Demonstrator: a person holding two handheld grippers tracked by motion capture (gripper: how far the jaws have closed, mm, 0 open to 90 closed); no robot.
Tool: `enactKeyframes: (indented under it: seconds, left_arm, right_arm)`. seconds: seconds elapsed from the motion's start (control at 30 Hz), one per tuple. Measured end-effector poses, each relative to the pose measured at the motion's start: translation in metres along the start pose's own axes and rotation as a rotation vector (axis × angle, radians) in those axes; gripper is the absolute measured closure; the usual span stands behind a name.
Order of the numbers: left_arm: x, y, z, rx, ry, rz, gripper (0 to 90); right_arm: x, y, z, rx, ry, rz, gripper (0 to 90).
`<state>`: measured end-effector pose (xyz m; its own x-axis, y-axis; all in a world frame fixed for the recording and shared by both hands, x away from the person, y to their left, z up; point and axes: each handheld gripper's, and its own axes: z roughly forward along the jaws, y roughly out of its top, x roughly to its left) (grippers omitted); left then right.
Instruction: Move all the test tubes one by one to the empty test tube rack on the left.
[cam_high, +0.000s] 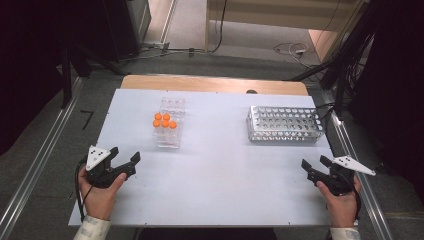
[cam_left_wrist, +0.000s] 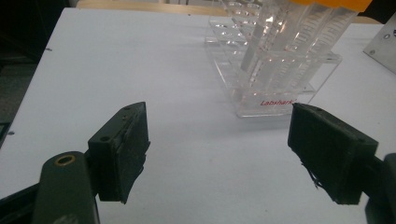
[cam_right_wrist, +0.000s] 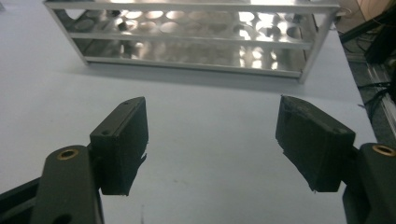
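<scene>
A clear plastic tube rack (cam_high: 169, 124) stands left of the table's middle, holding several tubes with orange caps (cam_high: 164, 120). In the left gripper view the same clear rack (cam_left_wrist: 275, 60) rises just beyond the jaws. A metal tube rack (cam_high: 285, 124) with many round holes stands at the right; the right gripper view has the metal rack (cam_right_wrist: 196, 37) ahead of the jaws. My left gripper (cam_high: 124, 156) is open near the front left, nothing between its fingers. My right gripper (cam_high: 314, 163) is open at the front right, also holding nothing.
The white table top (cam_high: 215, 170) lies on a wooden table whose edge (cam_high: 215, 82) shows at the back. Metal rails (cam_high: 40, 160) run along both sides of the table. Cables (cam_high: 292, 49) lie on the floor behind.
</scene>
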<state>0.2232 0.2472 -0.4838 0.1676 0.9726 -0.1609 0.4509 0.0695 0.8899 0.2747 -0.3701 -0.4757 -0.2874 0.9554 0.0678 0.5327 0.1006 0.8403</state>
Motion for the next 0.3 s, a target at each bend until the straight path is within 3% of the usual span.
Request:
enactKeyframes:
  seconds: [0.3]
  left_arm:
    - [0.004, -0.002, 0.002, 0.018, 0.028, 0.001, 20.1]
  right_arm:
    - [-0.022, -0.012, 0.001, 0.044, -0.049, 0.035, 20.5]
